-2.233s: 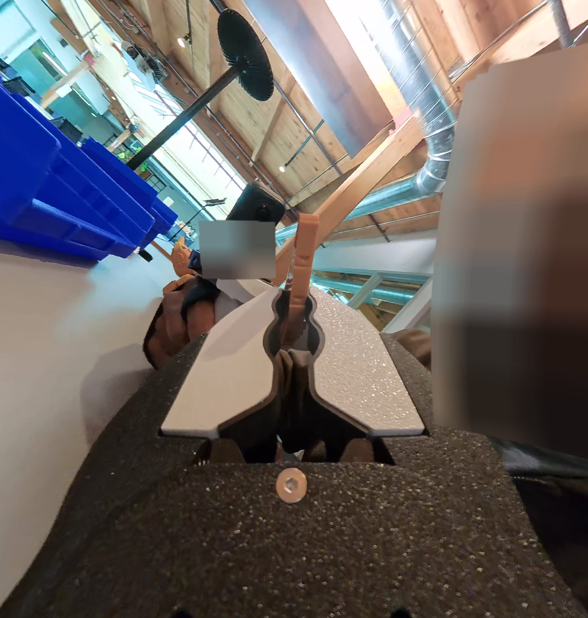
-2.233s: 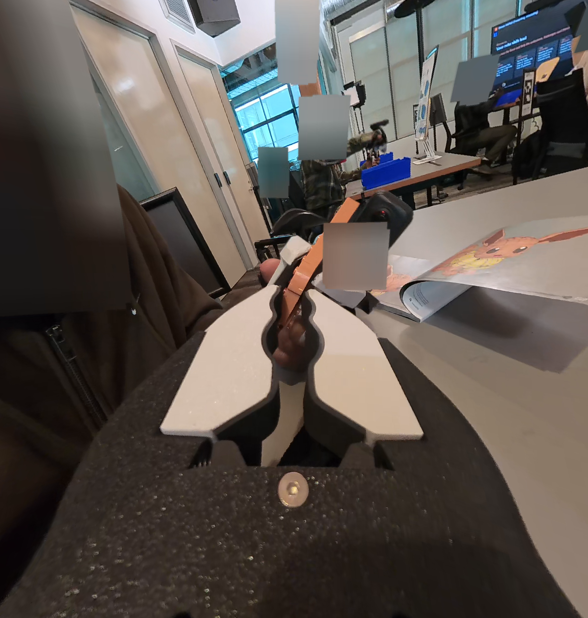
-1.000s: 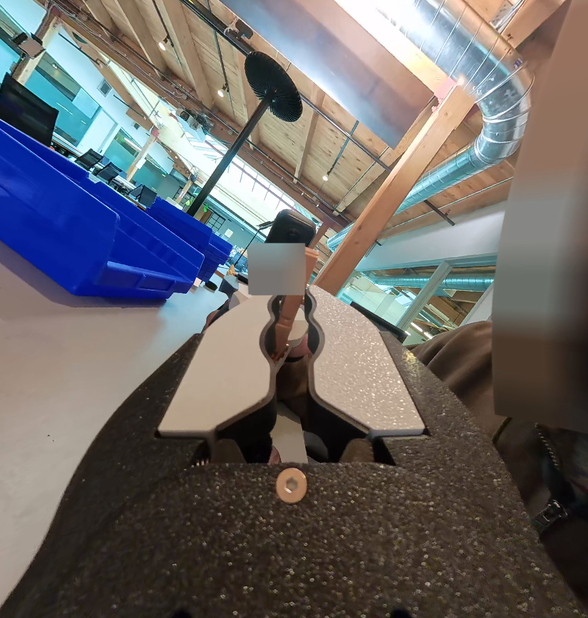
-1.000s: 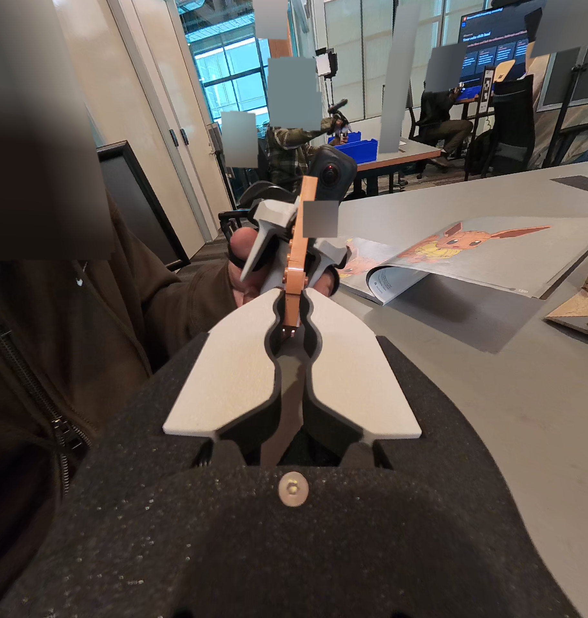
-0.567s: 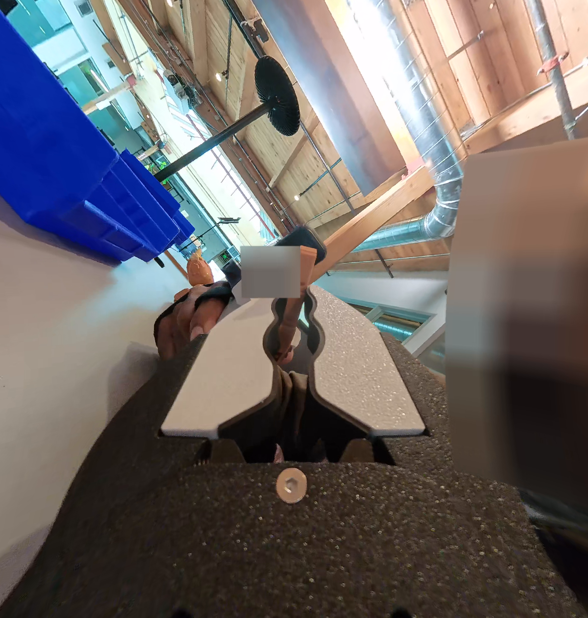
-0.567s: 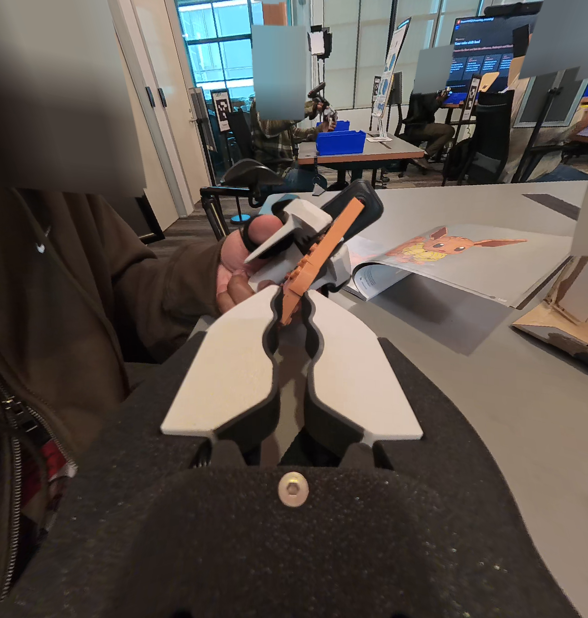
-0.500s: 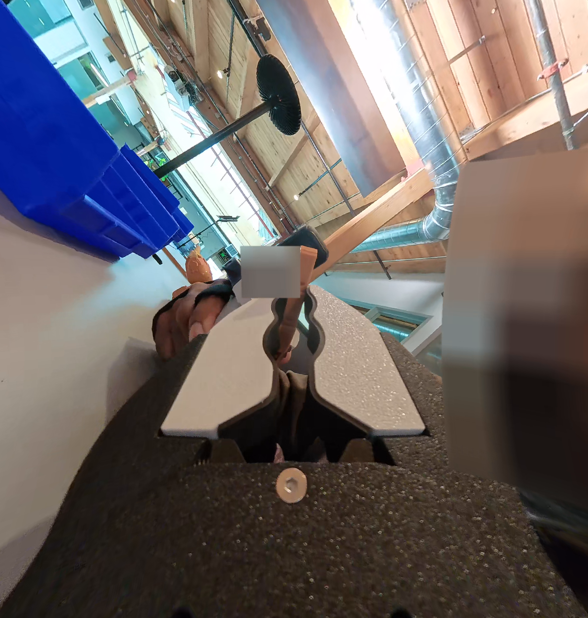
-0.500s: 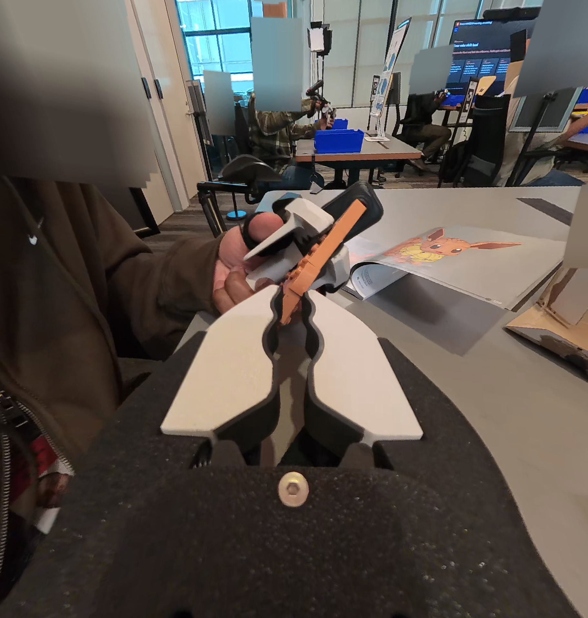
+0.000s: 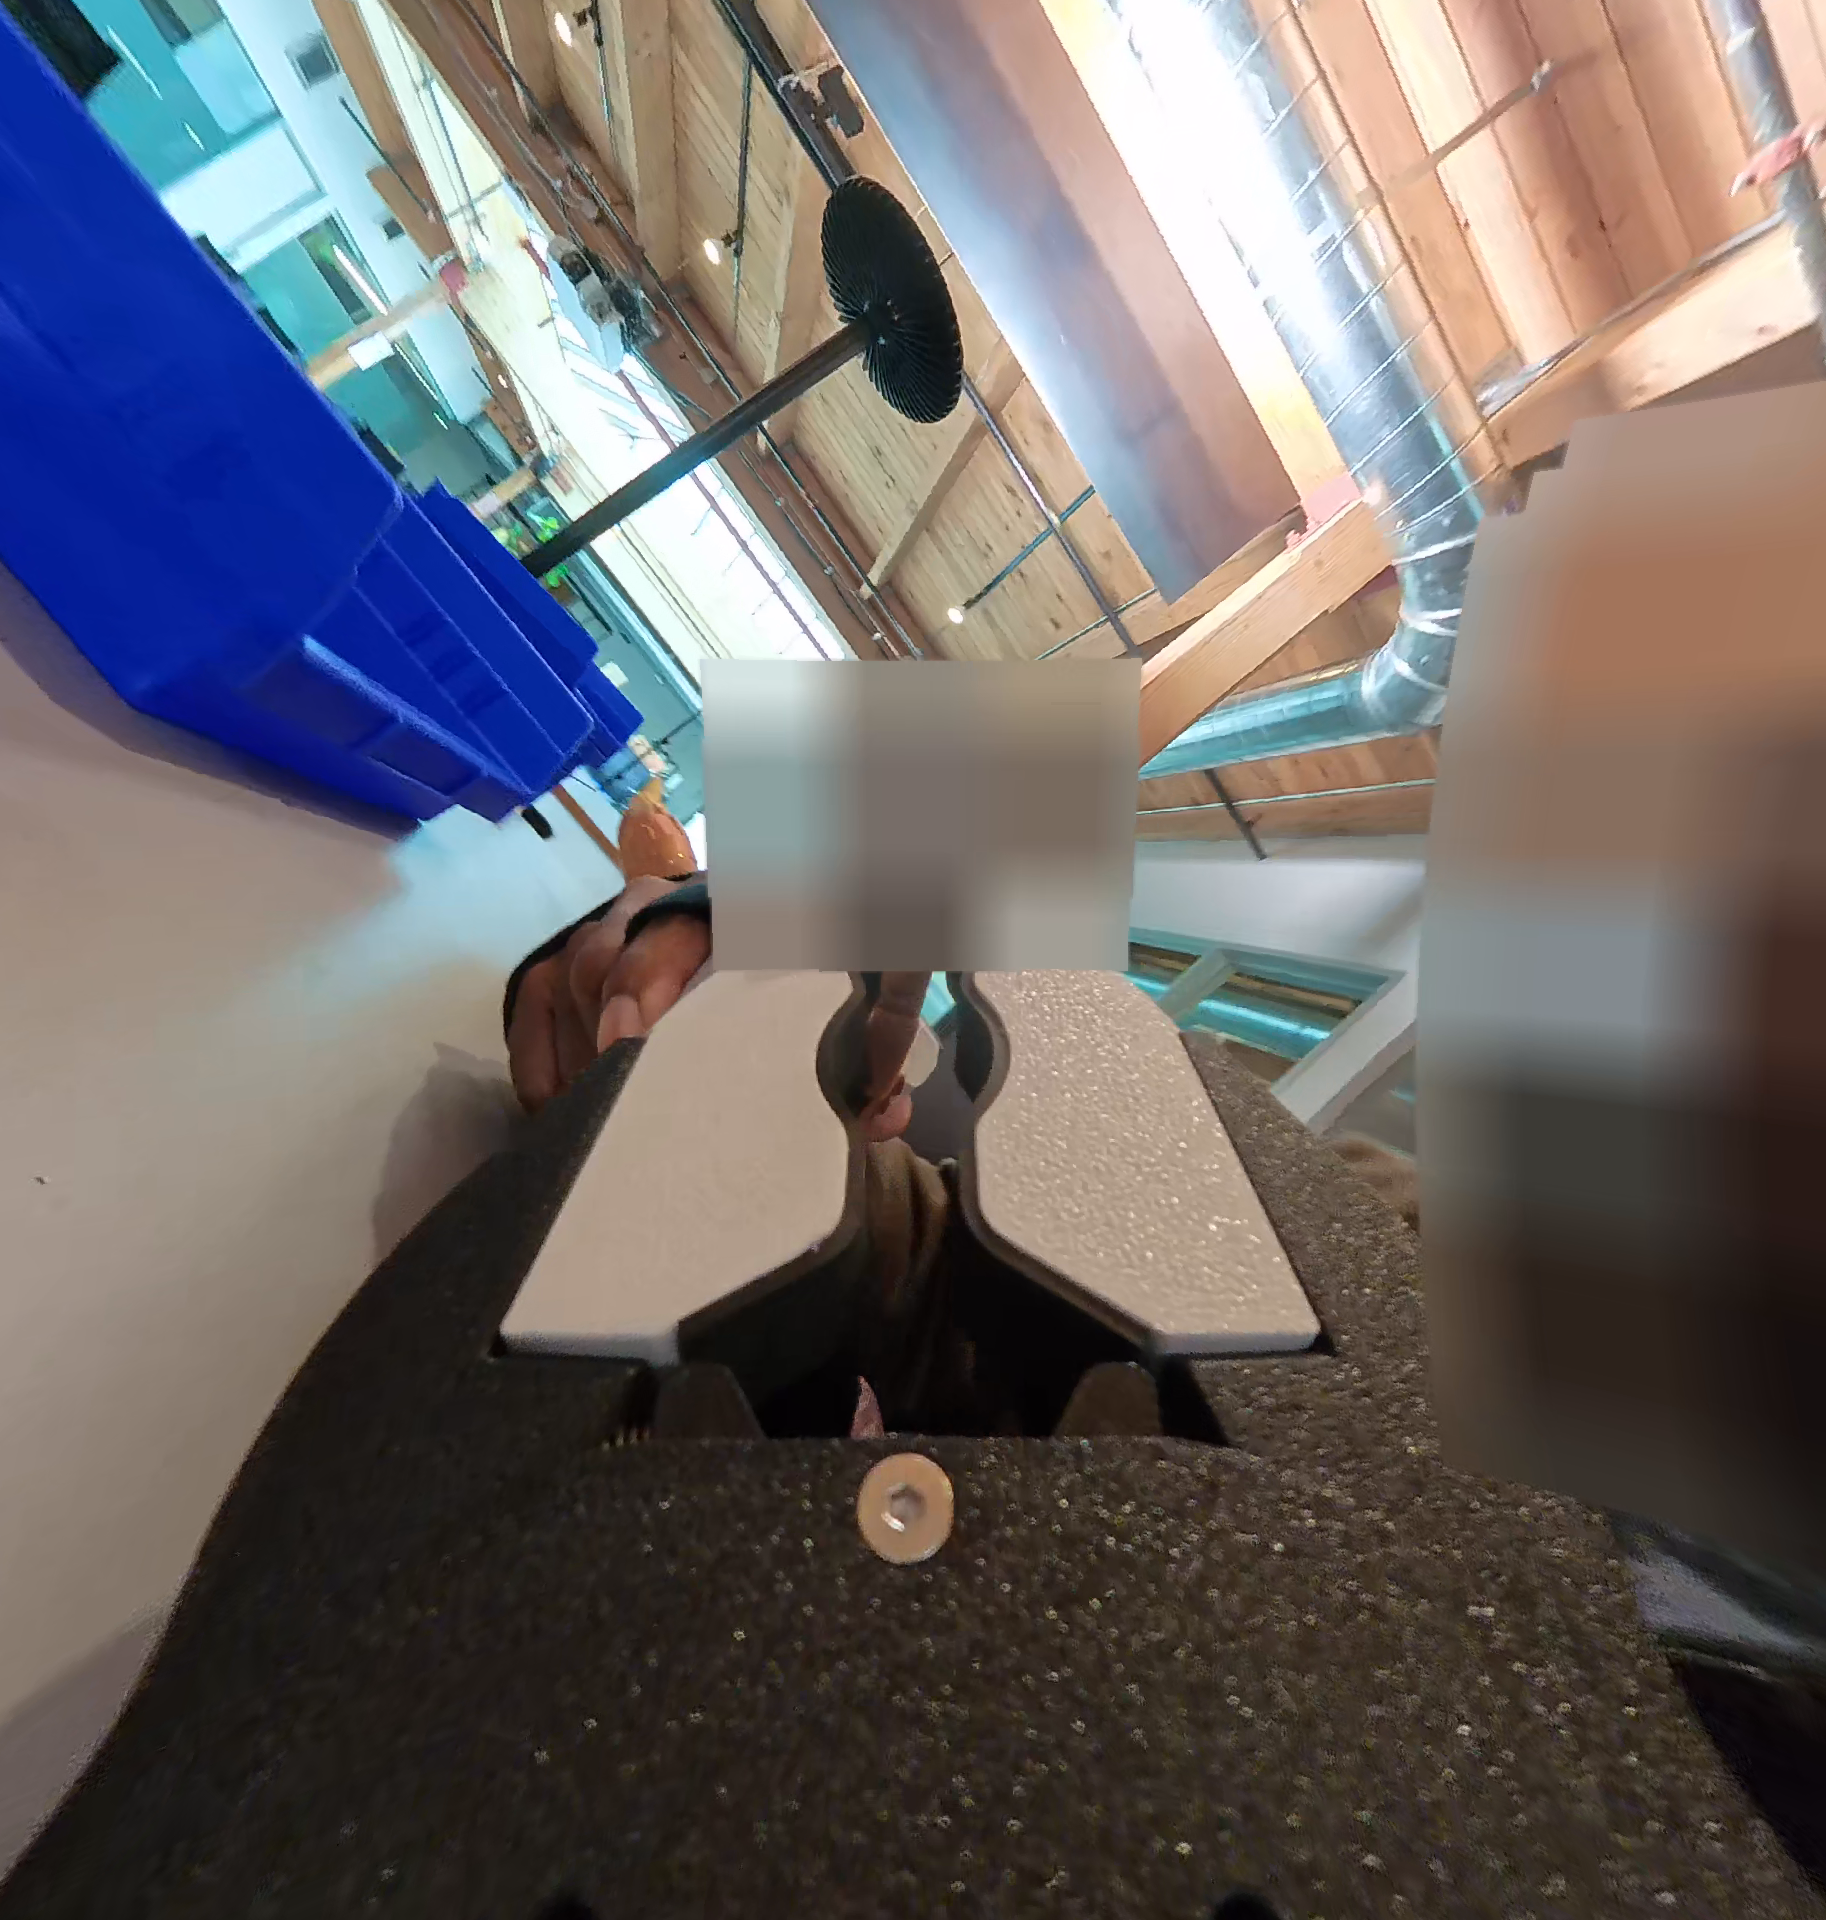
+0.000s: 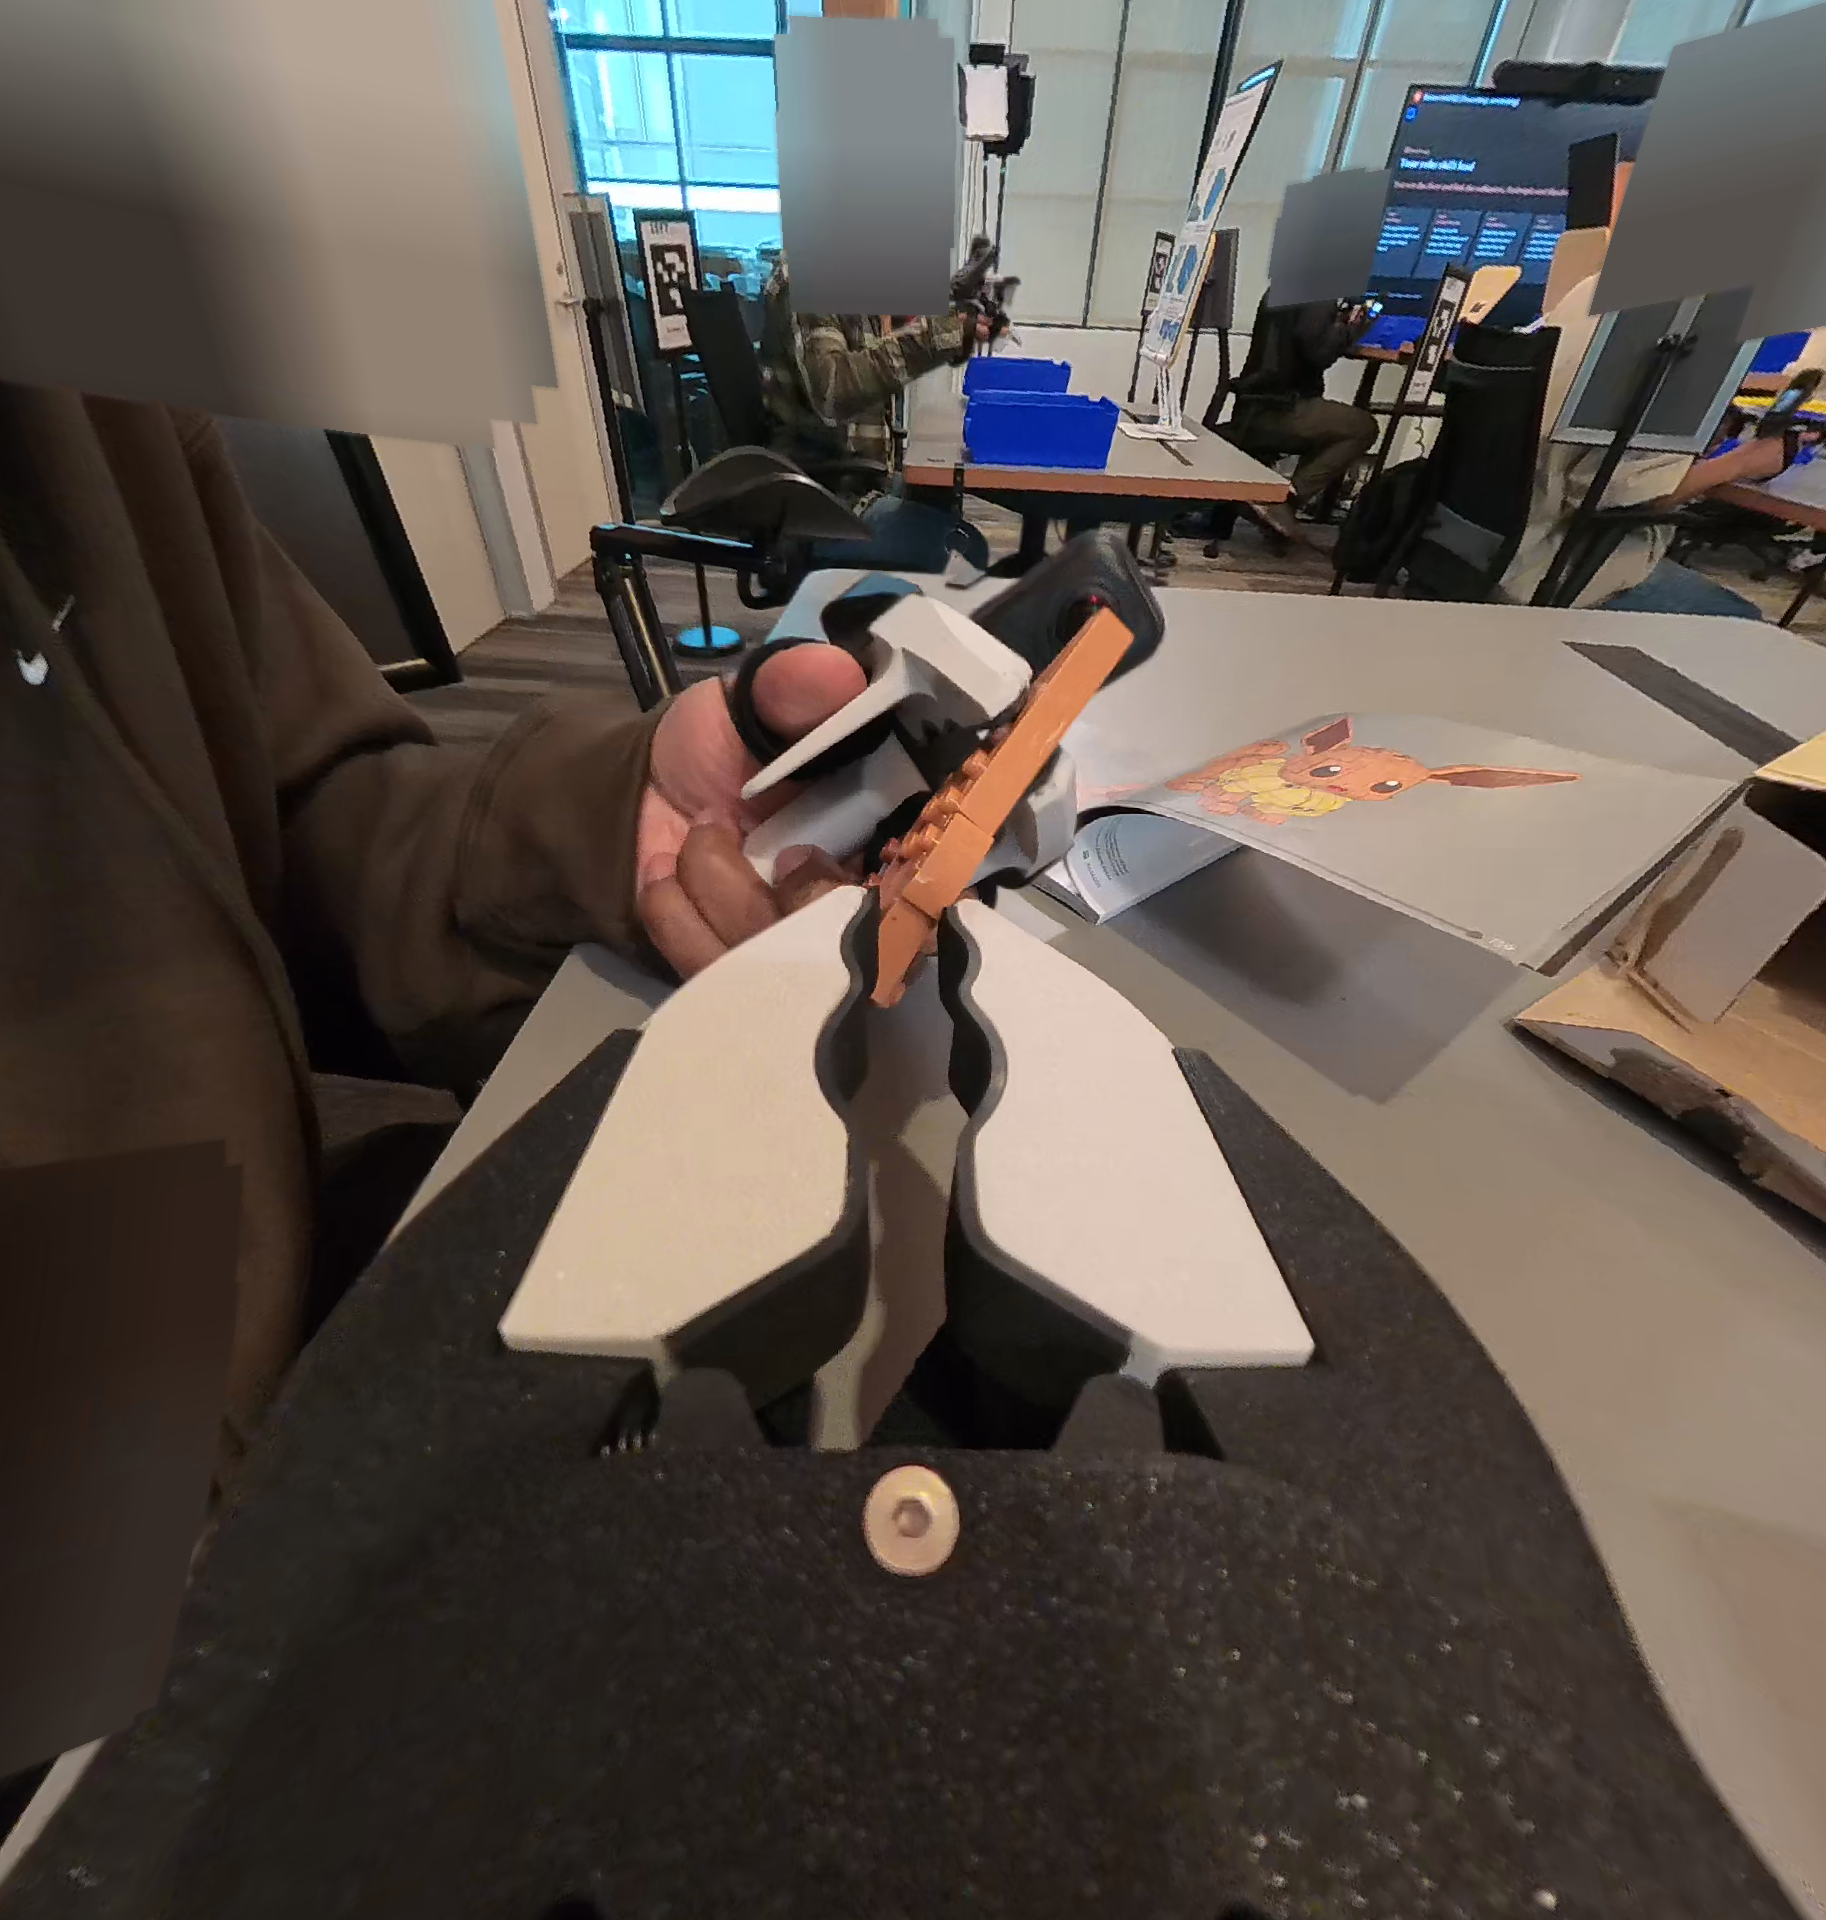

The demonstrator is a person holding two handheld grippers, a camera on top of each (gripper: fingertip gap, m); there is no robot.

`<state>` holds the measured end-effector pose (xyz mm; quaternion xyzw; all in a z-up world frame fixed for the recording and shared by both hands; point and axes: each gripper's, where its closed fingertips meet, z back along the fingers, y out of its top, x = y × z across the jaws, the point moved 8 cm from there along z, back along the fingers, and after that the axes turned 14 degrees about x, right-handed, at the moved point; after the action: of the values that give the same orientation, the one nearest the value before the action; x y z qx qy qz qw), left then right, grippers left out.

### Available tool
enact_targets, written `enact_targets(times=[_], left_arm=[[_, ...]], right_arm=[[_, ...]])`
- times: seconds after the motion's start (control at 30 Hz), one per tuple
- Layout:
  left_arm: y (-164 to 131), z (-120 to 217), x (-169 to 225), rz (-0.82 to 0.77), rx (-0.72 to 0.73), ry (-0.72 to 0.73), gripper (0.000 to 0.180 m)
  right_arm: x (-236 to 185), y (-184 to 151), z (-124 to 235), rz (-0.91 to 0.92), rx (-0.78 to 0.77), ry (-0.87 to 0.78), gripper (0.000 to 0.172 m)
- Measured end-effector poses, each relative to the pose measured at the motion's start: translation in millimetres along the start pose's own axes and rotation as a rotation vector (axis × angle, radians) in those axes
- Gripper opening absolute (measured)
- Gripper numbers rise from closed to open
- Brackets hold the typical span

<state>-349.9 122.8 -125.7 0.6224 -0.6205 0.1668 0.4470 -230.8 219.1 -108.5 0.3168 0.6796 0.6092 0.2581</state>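
Observation:
A flat orange brick-built piece [image 10: 1002, 790] hangs in the air between both grippers, tilted up to the right. My right gripper [image 10: 904, 920] is shut on its lower end. In the right wrist view my left gripper [image 10: 956, 774], held by a hand [image 10: 701, 821], is shut on the piece's middle. In the left wrist view my left gripper [image 9: 904, 982] has the orange piece [image 9: 893, 1034] between its fingers [image 9: 743, 1101]. A blurred patch hides the fingertips and the rest of the piece there. The hand [image 9: 597, 997] on the right gripper shows behind.
An open booklet [image 10: 1356, 800] with an orange creature picture lies on the grey table [image 10: 1511, 1299]. An open cardboard box [image 10: 1719, 997] sits at the right. Blue bins [image 9: 213, 499] stand on the table at the left. People sit at tables farther back. The grippers are tip to tip, or close to it.
The orange piece has gone from upright to leaning right in the right wrist view. Both grippers have kept hold of it. The left wrist view has rolled and risen toward the ceiling.

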Motion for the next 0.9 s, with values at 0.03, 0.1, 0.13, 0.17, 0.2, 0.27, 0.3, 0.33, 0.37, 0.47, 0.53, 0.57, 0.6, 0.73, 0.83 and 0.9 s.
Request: enact_targets(times=[0.03,0.1,0.13,0.17,0.2,0.27,0.3,0.33,0.37,0.47,0.53,0.57,0.6,0.73,0.83,0.9], left_arm=[[0.2,-0.6,1.1,-0.038,0.001,0.003,0.012],[0.6,-1.4,2.3,-0.091,0.018,0.009,0.011],[0.8,-1.7,2.3,-0.106,0.031,0.012,0.011],[1.0,-2.0,2.1,-0.117,0.045,0.015,0.01],[1.1,-2.3,1.9,-0.127,0.058,0.019,0.01],[1.1,-3.0,1.8,-0.152,0.079,0.03,0.01],[1.0,-3.3,1.9,-0.165,0.088,0.033,0.01],[1.0,-3.5,1.9,-0.175,0.097,0.036,0.01],[0.9,-3.7,1.9,-0.181,0.103,0.038,0.01],[0.2,-4.3,1.3,-0.132,0.113,0.011,0.01],[-0.3,-3.3,-2.7,-0.007,0.11,-0.016,0.01],[-0.7,-2.9,-4.0,0.035,0.107,-0.024,0.01],[-1.2,-3.0,-4.4,0.062,0.099,-0.031,0.011],[-1.8,-2.1,-6.5,0.122,0.08,-0.025,0.011],[-1.7,-2.2,-5.3,0.098,0.062,-0.018,0.011],[-0.8,-3.4,-2.2,0.009,0.054,-0.001,0.011]], right_arm=[[0.8,-0.2,0.1,-0.018,0.005,-0.003,0.01],[1.9,-1.7,-0.8,-0.052,0.018,-0.011,0.01],[2.5,-2.3,-1.5,-0.066,0.024,-0.015,0.01],[2.9,-2.5,-1.9,-0.08,0.032,-0.018,0.011],[3.5,-2.7,-2.2,-0.093,0.038,-0.021,0.01],[4.2,-3.4,-2.5,-0.109,0.046,-0.029,0.01],[4.5,-3.7,-2.8,-0.114,0.049,-0.032,0.011],[4.7,-4.0,-2.8,-0.117,0.051,-0.035,0.011],[4.9,-4.0,-2.8,-0.117,0.051,-0.037,0.011],[4.1,-2.7,-2.4,-0.11,0.059,-0.031,0.01],[2.9,-2.9,-2.3,-0.094,0.055,-0.024,0.011],[2.3,-2.9,-2.2,-0.086,0.055,-0.018,0.011],[1.6,-2.6,-2.0,-0.077,0.055,-0.01,0.011],[0.3,-3.4,-1.3,-0.033,0.035,0.001,0.011],[-0.3,-3.6,-1.1,-0.001,0.026,0.002,0.011],[0.8,-3.7,-0.6,-0.007,0.028,-0.004,0.011]])
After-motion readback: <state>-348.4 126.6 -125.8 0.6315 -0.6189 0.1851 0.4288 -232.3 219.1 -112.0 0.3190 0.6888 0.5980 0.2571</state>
